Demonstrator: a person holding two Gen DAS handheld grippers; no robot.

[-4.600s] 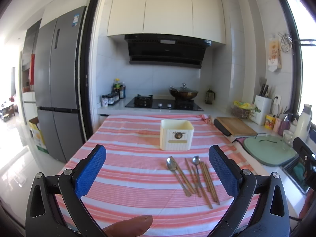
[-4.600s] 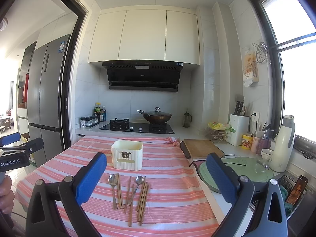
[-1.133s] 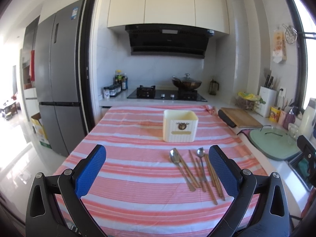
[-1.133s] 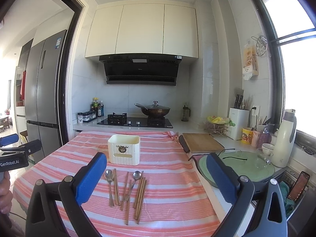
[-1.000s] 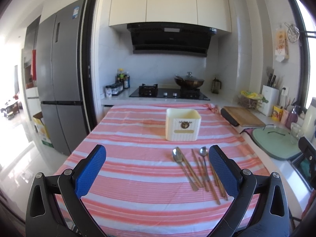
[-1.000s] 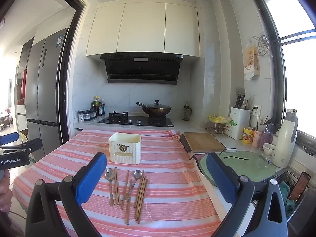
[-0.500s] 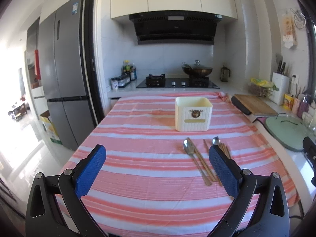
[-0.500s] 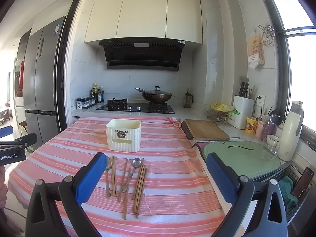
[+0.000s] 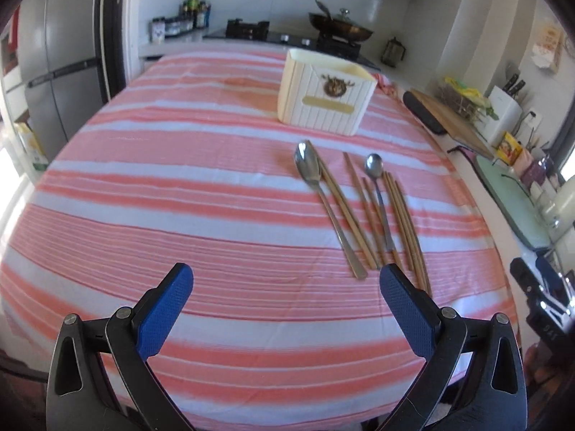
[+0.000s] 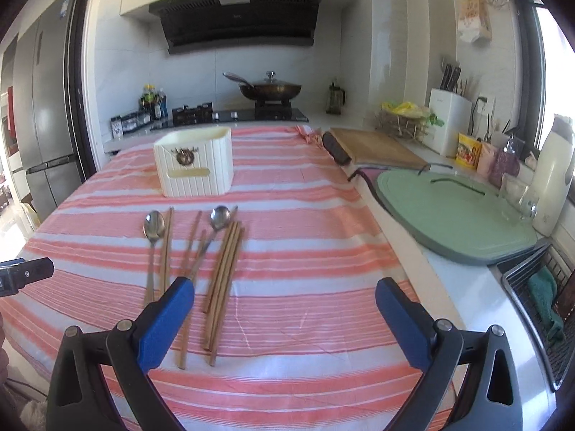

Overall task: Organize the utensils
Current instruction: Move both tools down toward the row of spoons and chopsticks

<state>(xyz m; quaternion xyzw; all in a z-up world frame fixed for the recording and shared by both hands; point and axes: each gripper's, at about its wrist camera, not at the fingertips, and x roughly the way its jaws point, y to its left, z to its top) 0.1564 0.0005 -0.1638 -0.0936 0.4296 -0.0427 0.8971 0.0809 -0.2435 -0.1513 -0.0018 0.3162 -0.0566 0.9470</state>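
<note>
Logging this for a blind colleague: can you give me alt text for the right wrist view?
Two spoons and several wooden chopsticks lie loose on a pink-and-white striped tablecloth, in front of a cream utensil holder. The right tool hovers open and empty over the cloth's near edge; a stove with a lidded wok is behind.

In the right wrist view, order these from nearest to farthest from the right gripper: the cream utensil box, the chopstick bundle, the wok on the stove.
1. Chopstick bundle: just ahead of the right gripper, slightly left.
2. Cream utensil box: farther back on the striped cloth, left of centre.
3. Wok: on the stove, beyond the table.
</note>
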